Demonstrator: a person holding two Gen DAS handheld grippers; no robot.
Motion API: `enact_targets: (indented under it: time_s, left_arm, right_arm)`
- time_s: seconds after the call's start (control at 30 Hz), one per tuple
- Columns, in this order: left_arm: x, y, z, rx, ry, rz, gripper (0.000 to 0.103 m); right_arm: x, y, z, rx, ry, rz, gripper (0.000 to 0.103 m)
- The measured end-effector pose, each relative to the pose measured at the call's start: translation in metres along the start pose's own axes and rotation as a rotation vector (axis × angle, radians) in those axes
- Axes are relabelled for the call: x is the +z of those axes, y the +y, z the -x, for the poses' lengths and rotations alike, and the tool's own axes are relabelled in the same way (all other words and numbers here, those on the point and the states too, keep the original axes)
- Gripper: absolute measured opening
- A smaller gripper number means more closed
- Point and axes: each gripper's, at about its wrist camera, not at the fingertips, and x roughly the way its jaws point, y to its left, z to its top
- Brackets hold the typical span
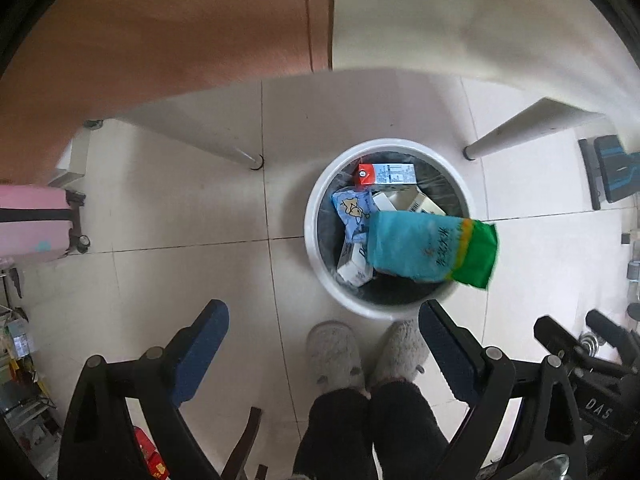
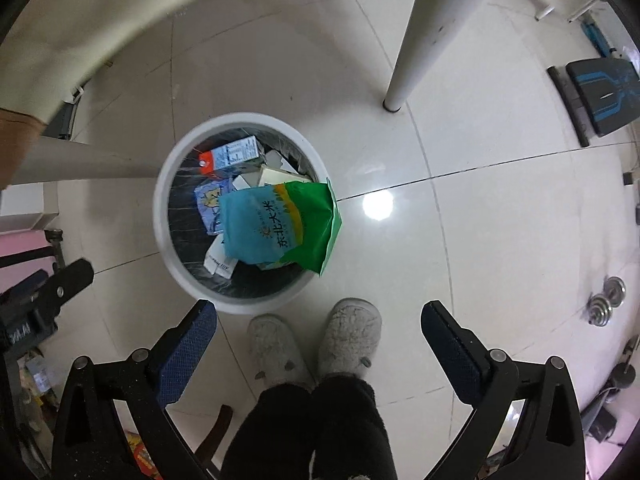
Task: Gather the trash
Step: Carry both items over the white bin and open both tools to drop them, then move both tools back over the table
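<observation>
A round white trash bin with a dark liner stands on the tiled floor; it also shows in the right wrist view. A teal and green rice bag is over its right rim, blurred, touching no gripper; it also shows in the right wrist view. Inside lie a red and blue carton, a blue snack packet and white boxes. My left gripper is open and empty above the floor, near the bin. My right gripper is open and empty too.
White table legs stand by the bin. The person's grey slippers are just in front of it. A pink suitcase is at the left. A black and blue bench and dumbbell weights are at the right.
</observation>
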Motion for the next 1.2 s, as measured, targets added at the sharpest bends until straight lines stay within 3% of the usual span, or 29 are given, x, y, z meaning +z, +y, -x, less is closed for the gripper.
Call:
enact_targets:
  time_s: [0.4, 0.83, 1.07, 1.2]
  left_arm:
    - [-0.052, 0.009, 0.12, -0.038, -0.019, 0.025, 0.097]
    - [-0.084, 0.028, 0.24, -0.069, -0.07, 0.005, 0.097]
    - [-0.074, 0.036, 0.289, -0.05, -0.112, -0.002, 0.097]
    - [-0.04, 0.038, 0.322, -0.043, -0.185, 0.017, 0.097]
  right_arm:
    - [-0.047, 0.018, 0.144, -0.023, -0.084, 0.024, 0.103]
    - [-0.094, 0.044, 0.296, 0.005, -0.145, 0.052, 0.103]
    - [-0.104, 0.053, 0.36, 0.055, -0.159, 0.031, 0.103]
    - [-0.083, 0.055, 0.393, 0.105, -0.179, 0.001, 0.103]
